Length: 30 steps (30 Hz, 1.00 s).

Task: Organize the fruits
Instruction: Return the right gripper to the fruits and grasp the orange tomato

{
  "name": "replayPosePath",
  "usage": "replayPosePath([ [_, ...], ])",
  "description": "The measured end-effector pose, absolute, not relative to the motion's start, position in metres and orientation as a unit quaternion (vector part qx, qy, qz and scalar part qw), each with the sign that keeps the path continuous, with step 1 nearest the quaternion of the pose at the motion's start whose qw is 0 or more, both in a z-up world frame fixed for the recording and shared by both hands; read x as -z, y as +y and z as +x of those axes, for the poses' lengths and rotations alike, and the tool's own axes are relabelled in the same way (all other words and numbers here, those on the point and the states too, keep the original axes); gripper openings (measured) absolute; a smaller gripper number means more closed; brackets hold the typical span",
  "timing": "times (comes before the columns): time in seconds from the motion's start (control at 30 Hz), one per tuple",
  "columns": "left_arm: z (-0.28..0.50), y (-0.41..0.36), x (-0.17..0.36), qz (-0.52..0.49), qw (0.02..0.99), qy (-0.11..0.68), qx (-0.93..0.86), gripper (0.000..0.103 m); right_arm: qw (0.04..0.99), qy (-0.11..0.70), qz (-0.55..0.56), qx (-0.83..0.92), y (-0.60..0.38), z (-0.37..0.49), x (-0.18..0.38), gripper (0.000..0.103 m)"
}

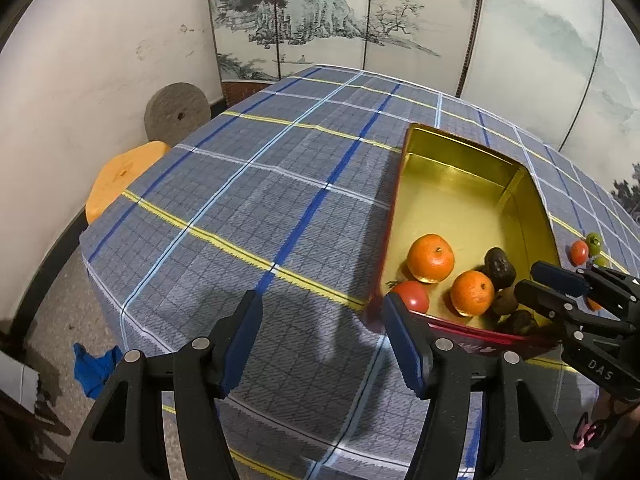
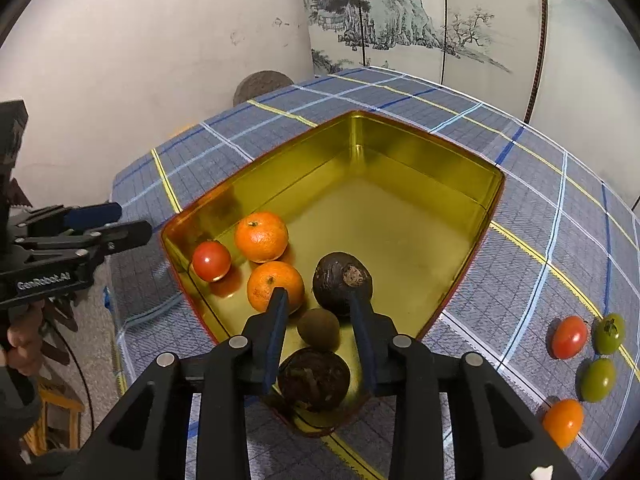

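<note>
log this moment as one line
left gripper: open, empty | right gripper: open, above small brown fruit lying in tin

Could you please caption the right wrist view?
Right gripper above gold tin holding fruit; four small fruits wait on the tablecloth.

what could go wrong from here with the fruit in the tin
1. The right gripper sits low among the packed fruit; lifting out could knock the small brown fruit or the nearer orange.
2. The fruit crowds the near corner of the gold tin, so the next drop may land on it and bruise it.
3. The red tomato and its neighbours on the cloth could roll if nudged.
</note>
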<state>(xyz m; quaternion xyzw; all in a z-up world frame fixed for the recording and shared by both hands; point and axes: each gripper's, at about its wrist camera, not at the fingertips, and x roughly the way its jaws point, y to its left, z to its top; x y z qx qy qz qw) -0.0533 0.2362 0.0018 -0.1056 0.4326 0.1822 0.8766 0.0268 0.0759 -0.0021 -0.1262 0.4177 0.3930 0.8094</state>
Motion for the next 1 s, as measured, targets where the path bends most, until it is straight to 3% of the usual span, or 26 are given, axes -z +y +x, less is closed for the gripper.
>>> replayPosePath([
  [0.4,-0.037,0.207,-0.012,-0.087,0.888,0.427,-0.146,0.064,0.843,0.392,-0.103,-0.353,0.018,0.020,-0.023,0.034],
  [1.0,-0.007,0.152,-0.015,-0.056,0.894,0.435,-0.088,0.064,0.865,0.438,-0.076,-0.231,-0.103,0.053,0.012,0.034],
])
